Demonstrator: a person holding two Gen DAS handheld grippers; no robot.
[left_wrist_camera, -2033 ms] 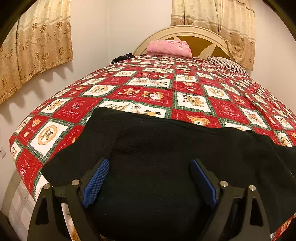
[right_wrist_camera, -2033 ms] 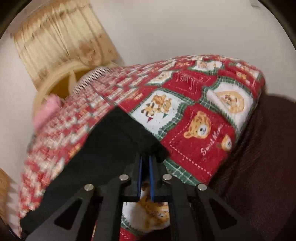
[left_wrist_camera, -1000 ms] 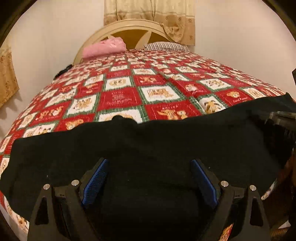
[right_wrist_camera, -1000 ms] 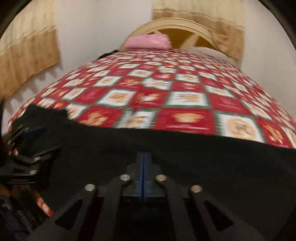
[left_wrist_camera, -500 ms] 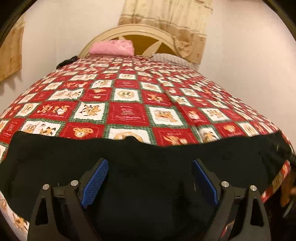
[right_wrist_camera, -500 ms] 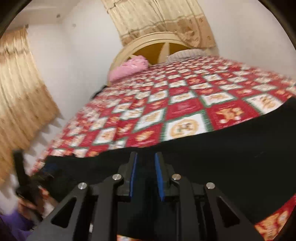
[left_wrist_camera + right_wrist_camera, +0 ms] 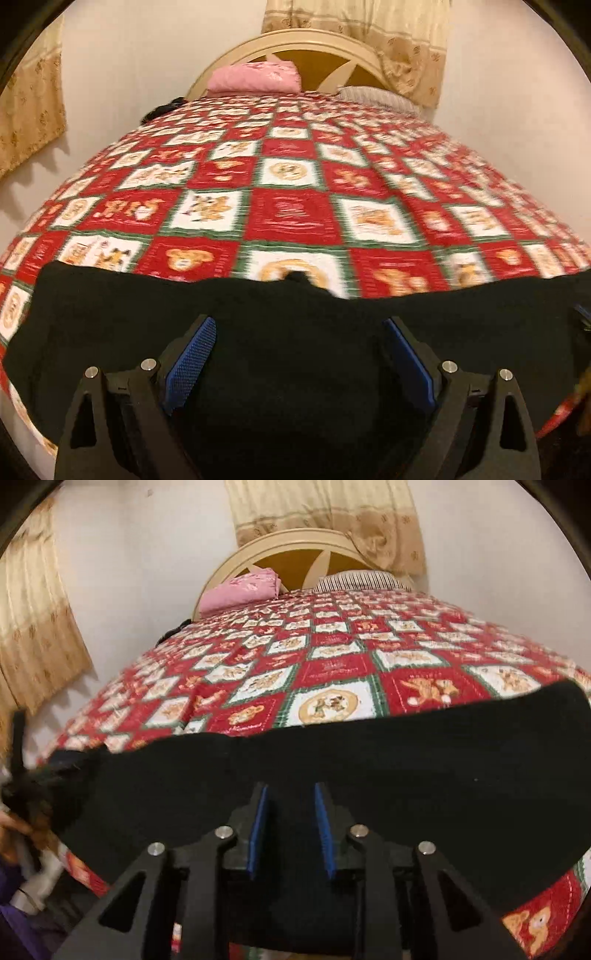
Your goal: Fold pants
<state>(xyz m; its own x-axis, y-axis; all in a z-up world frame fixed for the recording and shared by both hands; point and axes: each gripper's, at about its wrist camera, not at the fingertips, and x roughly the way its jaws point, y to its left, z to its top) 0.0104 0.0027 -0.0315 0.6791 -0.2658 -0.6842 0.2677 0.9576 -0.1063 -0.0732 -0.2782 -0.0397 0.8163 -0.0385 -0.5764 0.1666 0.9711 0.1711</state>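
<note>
Right gripper (image 7: 289, 829) hovering low over the black pants (image 7: 369, 768), jaws opening with a narrow gap, blue pads (image 7: 320, 830) showing no cloth clearly pinched between them. Left gripper (image 7: 297, 360) spreading wide above the same pants, pads clear of the dark fabric as far as can be told. Pants lying stretched left to right along the near edge of the red patchwork quilt (image 7: 291, 214), folds and seams lost in blackness, ends running out of frame. Lying blurred far off by the headboard (image 7: 295, 546): pink pillow (image 7: 240, 590).
</note>
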